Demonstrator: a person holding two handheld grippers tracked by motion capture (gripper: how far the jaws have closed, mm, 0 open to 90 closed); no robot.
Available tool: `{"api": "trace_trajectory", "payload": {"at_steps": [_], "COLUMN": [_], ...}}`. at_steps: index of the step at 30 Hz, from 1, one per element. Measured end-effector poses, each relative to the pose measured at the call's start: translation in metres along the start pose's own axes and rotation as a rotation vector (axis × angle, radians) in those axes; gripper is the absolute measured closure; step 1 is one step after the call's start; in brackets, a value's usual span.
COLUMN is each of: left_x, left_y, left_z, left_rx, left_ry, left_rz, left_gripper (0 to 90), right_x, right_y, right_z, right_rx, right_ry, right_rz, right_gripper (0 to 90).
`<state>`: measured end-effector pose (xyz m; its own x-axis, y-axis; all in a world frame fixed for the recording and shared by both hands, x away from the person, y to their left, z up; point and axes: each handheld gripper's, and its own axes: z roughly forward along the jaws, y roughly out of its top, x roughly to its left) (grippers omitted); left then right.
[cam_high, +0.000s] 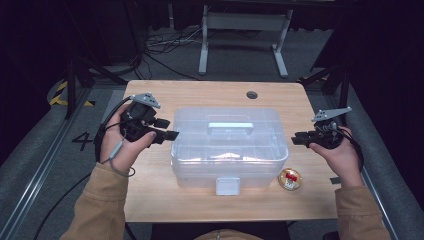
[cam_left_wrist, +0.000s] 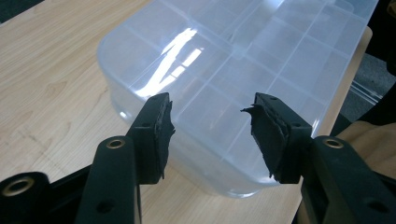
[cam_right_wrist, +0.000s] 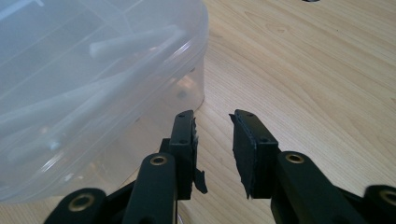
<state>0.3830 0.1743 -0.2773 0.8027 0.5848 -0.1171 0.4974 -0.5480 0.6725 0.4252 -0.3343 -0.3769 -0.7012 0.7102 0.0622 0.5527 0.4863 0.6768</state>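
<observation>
Two tongs (cam_high: 172, 135) (cam_high: 295, 138) apart-jawed, one clear box (cam_high: 229, 145), one small round tin (cam_high: 290, 179)

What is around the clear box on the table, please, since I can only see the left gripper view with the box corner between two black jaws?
Observer: In the high view, a small round container with a red and yellow inside sits on the table by the front right corner of the clear box.
Operator: Thank you; where is the other gripper?
Observer: The right gripper is off the right end of the box, jaws apart with nothing between them, clear of the box wall.
Operator: Does the box have a latch?
Observer: Yes, a pale latch tab hangs at the middle of the front wall, and a handle lies flat on the lid.
</observation>
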Motion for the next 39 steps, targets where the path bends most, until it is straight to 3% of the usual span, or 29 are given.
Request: {"api": "trace_trajectory", "payload": {"at_steps": [9,22,33,39], "left_x": [-0.01,-0.022,-0.024,-0.026], "left_y": [0.02,0.038,0.051,0.055], "left_z": [0.02,0.051,0.072,0.084], "left_rx": [0.025,0.075,0.064,0.057], "left_ry": [-0.036,-0.071,-0.071,-0.064], "left_rz": [0.056,0.111,0.139,0.174], "left_gripper": [48.1,44.8,47.0,54.8], "right_x": [0.0,0.002,0.004,0.006], "right_y": [0.0,0.001,0.002,0.0], "right_z": [-0.001,-0.001,0.0,0.0], "right_rx": [-0.025,-0.034,-0.043,-0.045], "right_ry": [0.051,0.075,0.097,0.089], "right_rz": [0.007,0.014,0.003,0.007], "right_gripper": [68.4,65.1,63.1,62.0]}}
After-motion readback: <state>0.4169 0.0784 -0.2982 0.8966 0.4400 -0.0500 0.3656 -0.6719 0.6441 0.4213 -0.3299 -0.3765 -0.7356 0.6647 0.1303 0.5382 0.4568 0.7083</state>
